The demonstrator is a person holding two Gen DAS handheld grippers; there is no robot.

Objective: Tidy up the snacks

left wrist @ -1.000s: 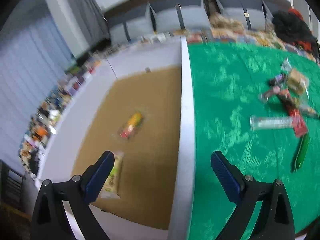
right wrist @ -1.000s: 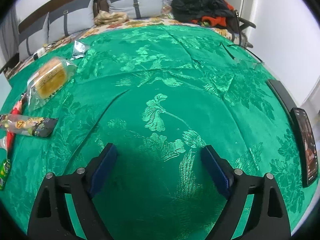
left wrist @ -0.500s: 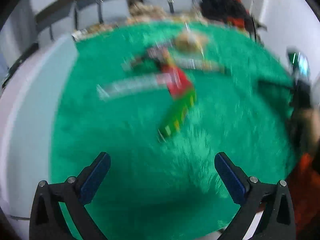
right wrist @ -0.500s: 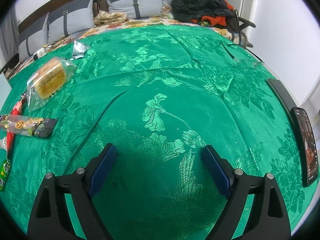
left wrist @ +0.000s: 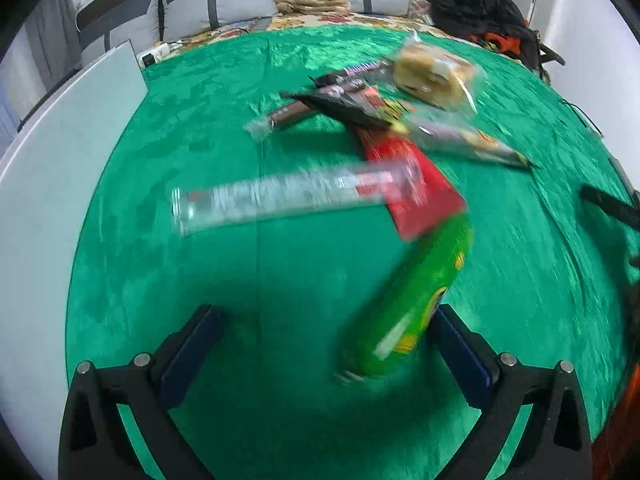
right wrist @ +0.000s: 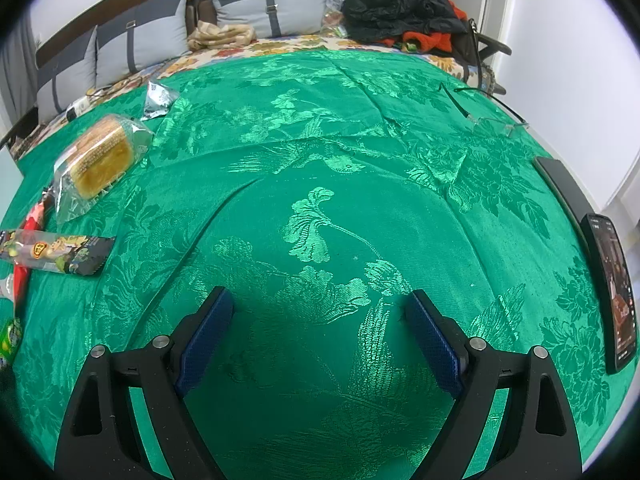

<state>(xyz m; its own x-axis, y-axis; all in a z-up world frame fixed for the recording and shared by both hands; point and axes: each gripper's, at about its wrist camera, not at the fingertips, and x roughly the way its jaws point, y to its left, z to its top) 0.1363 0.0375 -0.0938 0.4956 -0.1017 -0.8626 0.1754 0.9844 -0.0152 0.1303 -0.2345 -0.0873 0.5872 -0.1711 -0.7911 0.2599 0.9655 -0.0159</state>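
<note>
A: Grippers first?
B: The left gripper (left wrist: 324,344) is spread wide, holding nothing; a blurred green snack tube (left wrist: 412,304) lies low in the frame, its near end just beside the right fingertip. The right gripper (right wrist: 318,332) gapes equally wide over bare green cloth (right wrist: 320,152).
A: Farther back?
B: A clear-wrapped bar (left wrist: 288,196) lies mid-frame against a red packet (left wrist: 420,184); dark bars and a wrapped bun (left wrist: 434,74) sit upper right. In the right view, another bun (right wrist: 100,156) sits at the left edge.
</note>
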